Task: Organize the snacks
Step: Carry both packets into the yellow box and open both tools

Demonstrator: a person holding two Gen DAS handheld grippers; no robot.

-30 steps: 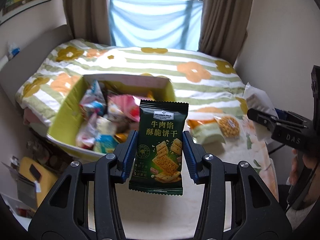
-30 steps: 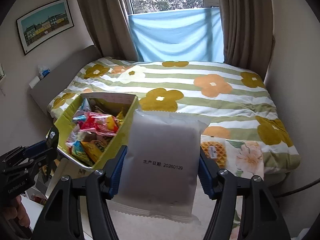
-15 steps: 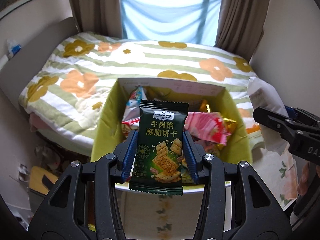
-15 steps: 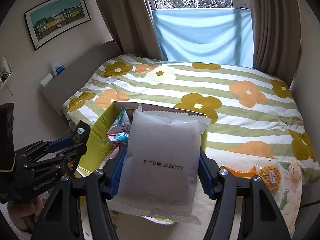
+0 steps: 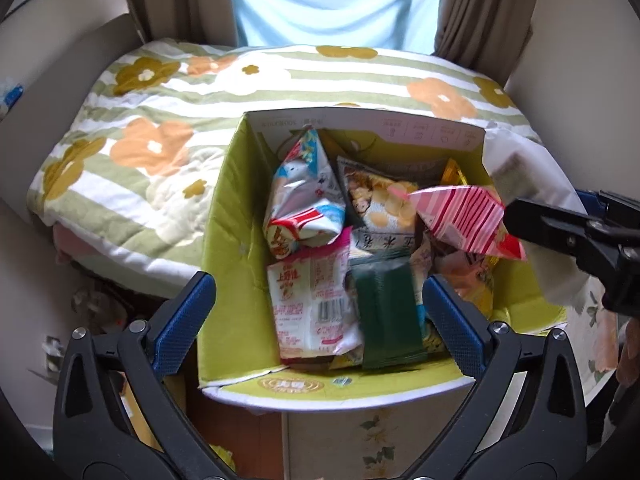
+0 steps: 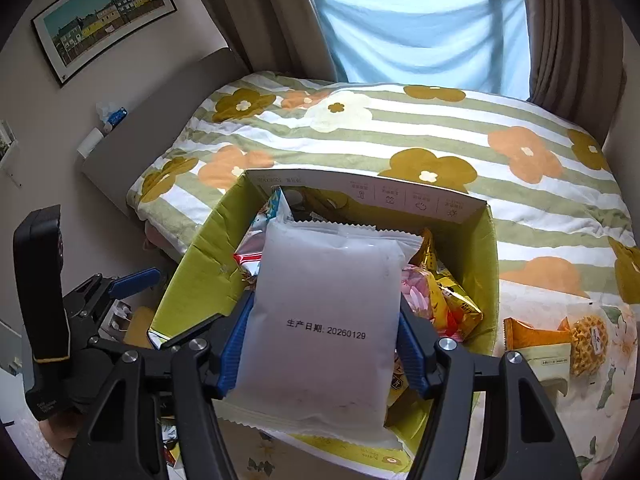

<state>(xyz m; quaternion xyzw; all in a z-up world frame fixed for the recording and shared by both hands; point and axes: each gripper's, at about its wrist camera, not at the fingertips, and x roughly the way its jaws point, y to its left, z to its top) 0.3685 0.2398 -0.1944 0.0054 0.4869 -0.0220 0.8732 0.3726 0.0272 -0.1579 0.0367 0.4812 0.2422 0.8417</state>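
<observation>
White snack pouch [image 6: 320, 320] looks light and squishy, right claw [image 6: 324, 344] is clamped on its side edges over the green box [image 6: 192, 276]; left claw [image 5: 320, 320] just sprang apart, dark green cracker pack [image 5: 386, 316] dropping in

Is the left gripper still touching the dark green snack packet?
Apart. In the left wrist view the left gripper has just opened wide, and the dark green packet sits blurred in the box with clear gaps to both blue pads.

Matt white packet [image 6: 324, 320], cardboard box [image 5: 236, 248]
</observation>
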